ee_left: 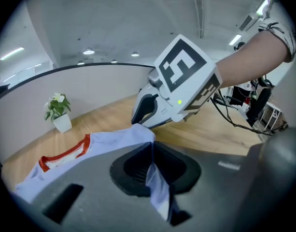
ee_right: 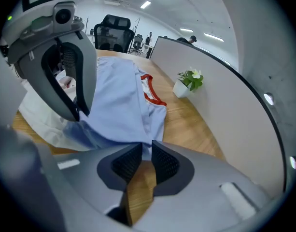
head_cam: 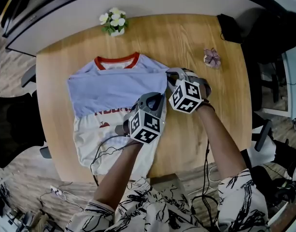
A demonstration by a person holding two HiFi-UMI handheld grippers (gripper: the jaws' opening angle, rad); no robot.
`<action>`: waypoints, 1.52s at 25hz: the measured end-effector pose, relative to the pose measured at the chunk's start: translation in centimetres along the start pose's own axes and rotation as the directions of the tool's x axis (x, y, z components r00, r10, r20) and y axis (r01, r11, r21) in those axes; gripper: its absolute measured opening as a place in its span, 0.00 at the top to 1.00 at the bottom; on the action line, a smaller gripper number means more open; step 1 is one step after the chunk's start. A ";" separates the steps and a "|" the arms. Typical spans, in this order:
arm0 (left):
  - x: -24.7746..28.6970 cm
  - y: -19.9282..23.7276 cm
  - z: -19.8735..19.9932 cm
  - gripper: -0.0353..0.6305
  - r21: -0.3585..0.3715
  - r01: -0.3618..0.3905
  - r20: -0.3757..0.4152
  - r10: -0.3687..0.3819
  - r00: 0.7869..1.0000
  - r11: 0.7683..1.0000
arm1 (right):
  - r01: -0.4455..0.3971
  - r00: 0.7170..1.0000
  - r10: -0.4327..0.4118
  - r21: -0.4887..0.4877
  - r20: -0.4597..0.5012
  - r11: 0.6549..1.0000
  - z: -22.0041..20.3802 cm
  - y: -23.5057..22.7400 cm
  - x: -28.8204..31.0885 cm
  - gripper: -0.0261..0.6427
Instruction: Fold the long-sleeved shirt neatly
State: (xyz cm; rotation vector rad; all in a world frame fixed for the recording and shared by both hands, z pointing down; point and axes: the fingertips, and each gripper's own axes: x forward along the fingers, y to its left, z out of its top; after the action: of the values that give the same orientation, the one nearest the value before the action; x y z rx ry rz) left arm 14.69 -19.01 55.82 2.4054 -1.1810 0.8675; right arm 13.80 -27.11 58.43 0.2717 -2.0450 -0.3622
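A long-sleeved shirt (head_cam: 114,93) lies flat on the wooden table (head_cam: 205,129), red collar at the far side; a light blue layer covers its upper half, and white cloth with red print shows below. My left gripper (head_cam: 154,98) is at the blue layer's right edge, and in its own view the left gripper (ee_left: 151,148) is shut on a fold of blue fabric (ee_left: 114,140). My right gripper (head_cam: 171,75) sits just beyond, at the blue layer's far right corner. In its own view the right gripper (ee_right: 147,151) shows a narrow gap with wood behind, the shirt's edge (ee_right: 119,105) at the tips.
A small white pot of flowers (head_cam: 114,22) stands behind the collar. A pink flower ornament (head_cam: 212,57) lies far right, and a black object (head_cam: 230,27) sits at the table's far right corner. Cables hang off the near edge. A curved grey partition (ee_left: 65,86) rings the table.
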 end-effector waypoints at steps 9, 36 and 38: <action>1.7 -2.7 -1.9 0.70 -0.024 0.073 -0.067 -0.074 0.995 0.997 | 0.016 0.996 -0.035 0.237 0.079 0.971 -2.6 -2.0 -2.9 0.81; -41.5 1.1 -10.3 0.47 -0.033 -0.157 0.291 0.159 0.943 0.987 | 0.034 0.900 -0.364 0.795 0.239 0.605 9.0 26.8 -20.7 0.55; -43.0 0.9 -12.4 0.47 -0.030 -0.142 0.274 0.145 0.951 0.989 | 0.054 0.903 -0.373 0.805 0.213 0.590 9.6 29.0 -20.7 0.55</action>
State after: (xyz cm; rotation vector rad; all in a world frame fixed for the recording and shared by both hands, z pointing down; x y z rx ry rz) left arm -11.01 12.69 37.49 2.5173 -1.4730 0.5747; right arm 14.01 8.27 47.88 1.0878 -2.4441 0.4328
